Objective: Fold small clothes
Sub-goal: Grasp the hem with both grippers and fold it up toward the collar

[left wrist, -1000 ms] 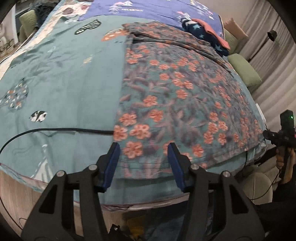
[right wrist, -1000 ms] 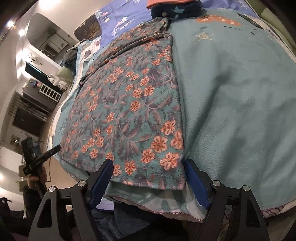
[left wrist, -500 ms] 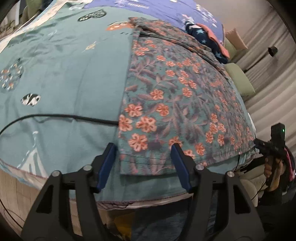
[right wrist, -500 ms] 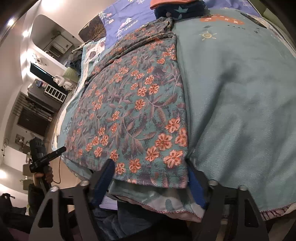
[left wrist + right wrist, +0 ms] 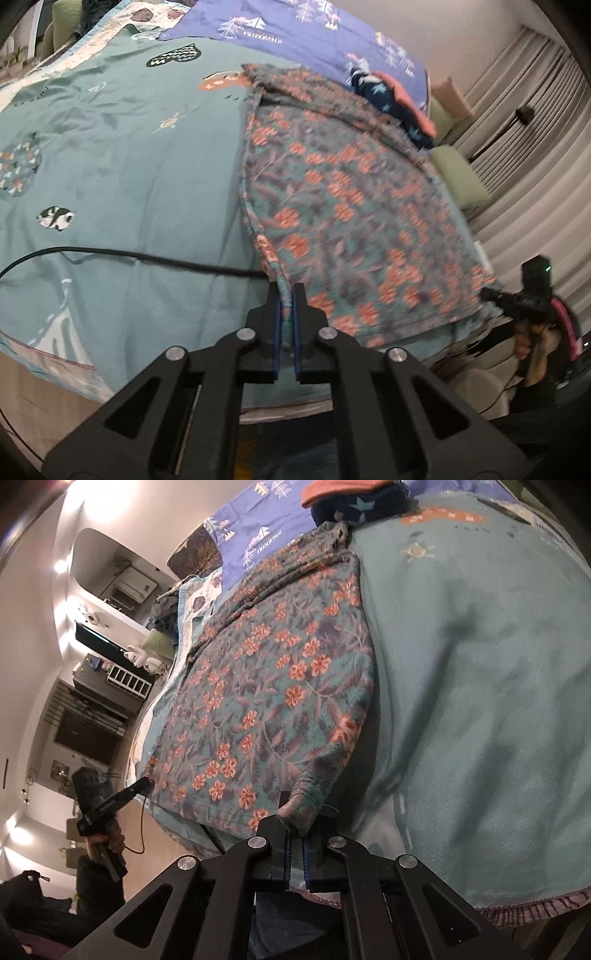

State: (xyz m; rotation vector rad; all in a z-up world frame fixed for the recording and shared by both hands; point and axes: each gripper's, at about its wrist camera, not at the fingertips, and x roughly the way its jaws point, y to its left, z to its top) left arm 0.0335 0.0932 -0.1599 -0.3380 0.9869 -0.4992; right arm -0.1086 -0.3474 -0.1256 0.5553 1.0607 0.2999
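Note:
A teal floral garment (image 5: 351, 206) with orange flowers lies spread on the teal bedspread (image 5: 122, 158). My left gripper (image 5: 287, 295) is shut on the garment's near left hem corner and lifts it slightly. In the right wrist view the same garment (image 5: 266, 701) runs away from me, and my right gripper (image 5: 296, 830) is shut on its near right hem corner, which is bunched between the blue pads. The other gripper shows in each view: the right one at the far corner (image 5: 532, 295) and the left one (image 5: 110, 805).
A folded navy star garment with a coral piece (image 5: 395, 99) lies at the garment's far end, on a purple sheet (image 5: 295, 29). A black cable (image 5: 129, 254) crosses the bedspread and runs under the garment. Curtains (image 5: 535, 166) and green cushions (image 5: 458, 173) stand at the right.
Both grippers were open around the garment's near hem corners. Both have closed on the hem, and the corners are now pinched and raised a little.

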